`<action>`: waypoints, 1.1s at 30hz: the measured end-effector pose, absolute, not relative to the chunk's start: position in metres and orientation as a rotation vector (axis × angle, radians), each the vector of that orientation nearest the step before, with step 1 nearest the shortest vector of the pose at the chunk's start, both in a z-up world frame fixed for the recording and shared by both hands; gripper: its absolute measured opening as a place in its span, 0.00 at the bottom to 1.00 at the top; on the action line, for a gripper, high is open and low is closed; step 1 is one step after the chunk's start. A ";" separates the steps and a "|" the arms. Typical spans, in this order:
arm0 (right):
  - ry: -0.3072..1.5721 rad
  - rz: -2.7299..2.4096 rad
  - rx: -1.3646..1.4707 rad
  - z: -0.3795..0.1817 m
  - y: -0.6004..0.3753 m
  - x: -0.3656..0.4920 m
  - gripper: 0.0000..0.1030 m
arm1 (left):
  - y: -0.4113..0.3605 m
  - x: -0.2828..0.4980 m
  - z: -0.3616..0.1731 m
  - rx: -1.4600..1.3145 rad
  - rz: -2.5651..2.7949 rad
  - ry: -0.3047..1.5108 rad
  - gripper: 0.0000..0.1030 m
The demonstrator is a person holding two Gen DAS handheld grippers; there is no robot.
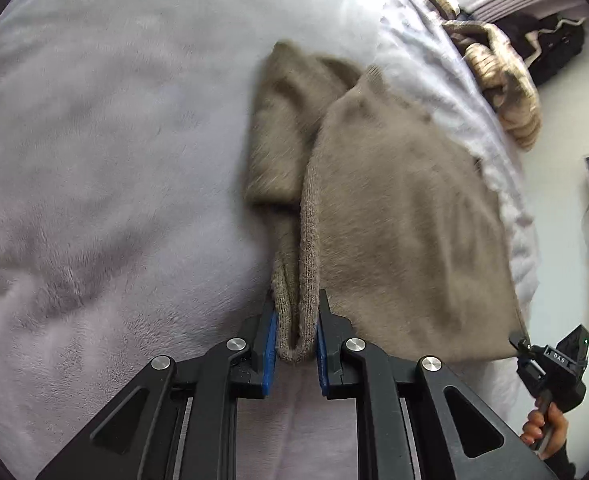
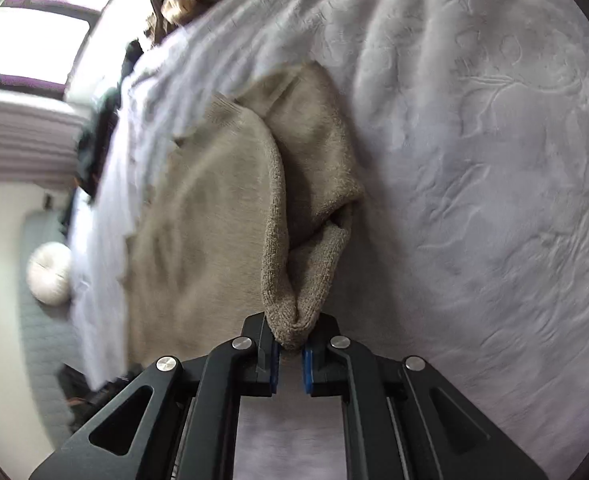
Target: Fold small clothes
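Note:
A taupe knitted garment (image 1: 394, 208) lies on a pale fleece bed cover (image 1: 114, 140), partly lifted at its near edge. My left gripper (image 1: 295, 320) is shut on a bunched fold of its ribbed edge, the blue pads pressing the knit from both sides. In the right wrist view the same knitted garment (image 2: 214, 220) stretches away from my right gripper (image 2: 291, 340), which is shut on another bunched corner of it. That right gripper (image 1: 520, 346) also shows at the lower right of the left wrist view, gripping the cloth's far corner, with a hand (image 1: 542, 428) on its handle.
A heap of cream and brown clothes (image 1: 506, 92) sits at the bed's far edge. Beyond the bed are a dark bag (image 1: 550, 52), a white round cushion (image 2: 50, 274) on a grey floor mat, and a bright window (image 2: 34, 44).

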State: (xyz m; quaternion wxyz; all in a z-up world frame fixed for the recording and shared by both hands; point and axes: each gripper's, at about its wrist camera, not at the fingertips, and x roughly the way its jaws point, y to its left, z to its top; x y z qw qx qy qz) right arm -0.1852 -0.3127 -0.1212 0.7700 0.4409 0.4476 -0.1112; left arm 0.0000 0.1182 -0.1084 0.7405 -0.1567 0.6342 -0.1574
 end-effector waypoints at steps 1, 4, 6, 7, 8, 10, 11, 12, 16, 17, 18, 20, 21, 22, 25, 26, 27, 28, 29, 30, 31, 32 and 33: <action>1.007 -0.255 0.940 -0.133 -0.315 -0.184 0.09 | 0.118 0.000 -0.115 -0.324 -0.341 1.400 0.17; 1.099 -0.277 0.892 -0.164 -0.313 -0.179 0.09 | 0.119 -0.005 -0.129 -0.249 -0.340 1.413 0.17; 1.106 -0.279 0.886 -0.168 -0.312 -0.178 0.10 | 0.121 -0.009 -0.128 -0.209 -0.345 1.408 0.17; 1.107 -0.280 0.897 -0.167 -0.312 -0.179 0.12 | 0.122 -0.010 -0.126 -0.192 -0.345 1.405 0.17; 1.114 -0.283 0.908 -0.167 -0.310 -0.182 0.14 | 0.124 -0.012 -0.123 -0.175 -0.342 1.403 0.18; 1.141 -0.303 0.907 -0.161 -0.309 -0.187 0.18 | 0.128 -0.015 -0.119 -0.161 -0.340 1.399 0.18; 1.155 -0.311 0.902 -0.158 -0.307 -0.188 0.18 | 0.130 -0.016 -0.117 -0.160 -0.340 1.398 0.18; 1.169 -0.318 0.895 -0.152 -0.306 -0.190 0.18 | 0.133 -0.017 -0.115 -0.162 -0.341 1.397 0.18; 1.191 -0.273 0.881 -0.131 -0.281 -0.197 0.18 | 0.145 -0.024 -0.109 -0.173 -0.340 1.391 0.18; 1.194 -0.249 0.889 -0.131 -0.271 -0.195 0.18 | 0.147 -0.024 -0.108 -0.176 -0.338 1.389 0.18; 1.200 -0.218 0.899 -0.130 -0.261 -0.191 0.18 | 0.150 -0.025 -0.107 -0.185 -0.339 1.387 0.18; 1.213 -0.150 0.918 -0.132 -0.238 -0.173 0.18 | 0.153 -0.026 -0.106 -0.198 -0.333 1.382 0.18; 1.222 -0.115 0.925 -0.134 -0.226 -0.163 0.18 | 0.155 -0.027 -0.105 -0.199 -0.324 1.378 0.18; 1.234 -0.075 0.929 -0.137 -0.211 -0.162 0.18 | 0.155 -0.026 -0.104 -0.189 -0.307 1.372 0.18; 1.278 0.021 0.916 -0.143 -0.169 -0.127 0.18 | 0.159 -0.028 -0.101 -0.137 -0.255 1.352 0.18; 1.288 0.049 0.911 -0.145 -0.156 -0.117 0.18 | 0.161 -0.028 -0.101 -0.131 -0.252 1.353 0.18; 1.296 0.072 0.910 -0.146 -0.145 -0.114 0.18 | 0.163 -0.029 -0.102 -0.126 -0.249 1.360 0.19; 1.308 0.105 0.906 -0.147 -0.129 -0.104 0.18 | 0.165 -0.029 -0.104 -0.119 -0.242 1.367 0.28; 1.315 0.124 0.898 -0.148 -0.119 -0.098 0.18 | 0.167 -0.030 -0.104 -0.107 -0.225 1.366 0.74; 1.324 0.142 0.886 -0.149 -0.108 -0.089 0.18 | 0.170 -0.032 -0.103 -0.093 -0.198 1.349 0.98; 1.336 0.162 0.867 -0.150 -0.095 -0.081 0.19 | 0.174 -0.036 -0.097 -0.077 -0.162 1.298 0.99; 1.344 0.174 0.856 -0.150 -0.085 -0.075 0.25 | 0.178 -0.040 -0.092 -0.052 -0.148 1.260 0.99; 1.351 0.186 0.847 -0.151 -0.078 -0.071 0.28 | 0.180 -0.041 -0.092 -0.040 -0.150 1.256 0.99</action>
